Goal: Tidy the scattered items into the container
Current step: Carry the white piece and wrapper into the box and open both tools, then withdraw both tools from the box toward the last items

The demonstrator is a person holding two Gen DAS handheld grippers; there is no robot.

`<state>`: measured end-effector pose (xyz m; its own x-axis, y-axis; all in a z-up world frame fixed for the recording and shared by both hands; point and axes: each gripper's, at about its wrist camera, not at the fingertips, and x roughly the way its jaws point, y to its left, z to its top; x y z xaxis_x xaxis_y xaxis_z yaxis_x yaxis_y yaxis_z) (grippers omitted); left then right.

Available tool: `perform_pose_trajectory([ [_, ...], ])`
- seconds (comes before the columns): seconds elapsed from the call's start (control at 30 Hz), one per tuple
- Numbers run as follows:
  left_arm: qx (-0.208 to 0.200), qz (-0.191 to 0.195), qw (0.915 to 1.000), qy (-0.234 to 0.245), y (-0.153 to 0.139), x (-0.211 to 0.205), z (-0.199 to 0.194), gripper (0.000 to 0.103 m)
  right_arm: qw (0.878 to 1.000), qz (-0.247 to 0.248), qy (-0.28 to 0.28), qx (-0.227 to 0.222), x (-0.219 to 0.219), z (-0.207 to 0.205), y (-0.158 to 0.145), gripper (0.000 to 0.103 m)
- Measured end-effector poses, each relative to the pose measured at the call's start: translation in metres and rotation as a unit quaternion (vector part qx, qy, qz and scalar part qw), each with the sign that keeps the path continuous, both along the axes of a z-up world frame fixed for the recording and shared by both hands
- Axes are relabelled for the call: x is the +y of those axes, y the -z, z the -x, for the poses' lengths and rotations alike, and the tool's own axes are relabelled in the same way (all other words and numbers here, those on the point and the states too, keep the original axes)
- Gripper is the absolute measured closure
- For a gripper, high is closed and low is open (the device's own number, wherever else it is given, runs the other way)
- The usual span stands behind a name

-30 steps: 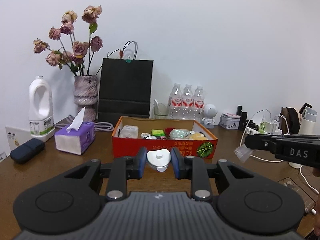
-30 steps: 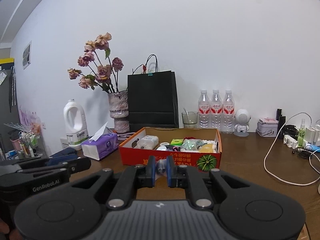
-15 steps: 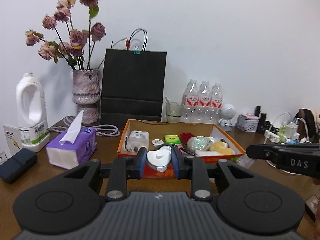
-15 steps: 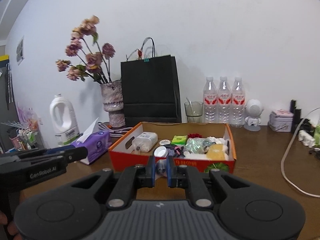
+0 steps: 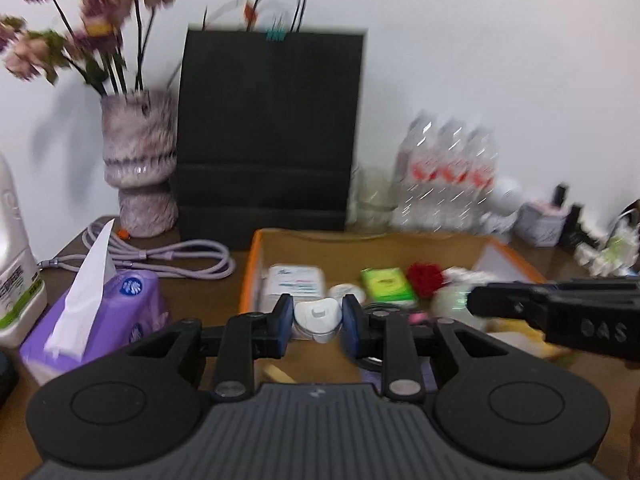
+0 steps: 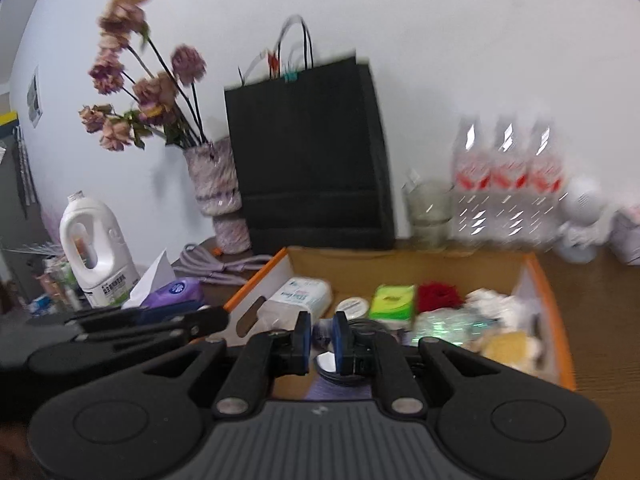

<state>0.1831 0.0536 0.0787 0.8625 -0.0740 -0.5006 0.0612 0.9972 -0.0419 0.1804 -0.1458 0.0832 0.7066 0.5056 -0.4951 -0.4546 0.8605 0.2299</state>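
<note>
Nearest, the left gripper (image 5: 316, 316) pinches a small white heart-shaped case (image 5: 318, 314) between its blue pads, held above the near end of the orange cardboard box (image 5: 250, 264). The right gripper (image 6: 321, 334) has its jaws drawn nearly together; something small and pale shows in the narrow gap, too blurred to name. It also sits over the box's near end, just right of the left gripper.

Inside the box, from its near-left corner back, lie a white wipes packet (image 6: 298, 296), a round white lid (image 6: 352, 306), a green packet (image 6: 392, 300), a red fuzzy item (image 6: 438, 294), crumpled white and shiny wrappers (image 6: 448, 320) and a yellow item (image 6: 508, 346). Bare cardboard floor shows at the near-left and along the far wall.

Left of the box stand a purple tissue pack (image 5: 100, 312) and a white jug (image 6: 96, 248). Behind it a black paper bag (image 5: 272, 132), a vase of dried roses (image 5: 138, 160), a glass (image 6: 428, 212) and three water bottles (image 6: 508, 176) line the wall.
</note>
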Motion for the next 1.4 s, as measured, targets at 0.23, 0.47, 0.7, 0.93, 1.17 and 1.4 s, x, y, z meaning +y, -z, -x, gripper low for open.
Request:
perform_pose_trajectory([
  [0.23, 0.117, -0.041, 0.9914, 0.042, 0.013, -0.003, -0.062, 0.076, 0.983, -0.026, -0.043, 0.178, 0.017, -0.087, 0.036, 0.093],
  [0.47, 0.224, -0.029, 0.9734, 0.04, 0.015, 0.007, -0.096, 0.069, 0.962, 0.017, -0.055, 0.268, 0.042, -0.115, 0.037, 0.082],
  [0.7, 0.295, -0.003, 0.9547, 0.041, 0.004, 0.012, -0.112, 0.044, 0.95, 0.068, -0.024, 0.305, 0.039, -0.133, 0.024, 0.062],
  [0.93, 0.314, -0.02, 0.9487, 0.035, -0.002, -0.009, -0.116, 0.01, 0.941, 0.145, 0.035, 0.304, 0.006, -0.134, 0.013, 0.016],
  [1.17, 0.304, -0.028, 0.9524, 0.002, -0.018, -0.023, -0.105, 0.0, 0.942, 0.144, 0.085, 0.29, -0.043, -0.126, 0.004, 0.0],
  [1.4, 0.293, -0.028, 0.9553, -0.029, -0.031, -0.029, -0.089, 0.0, 0.948, 0.123, 0.108, 0.274, -0.074, -0.11, -0.012, 0.0],
])
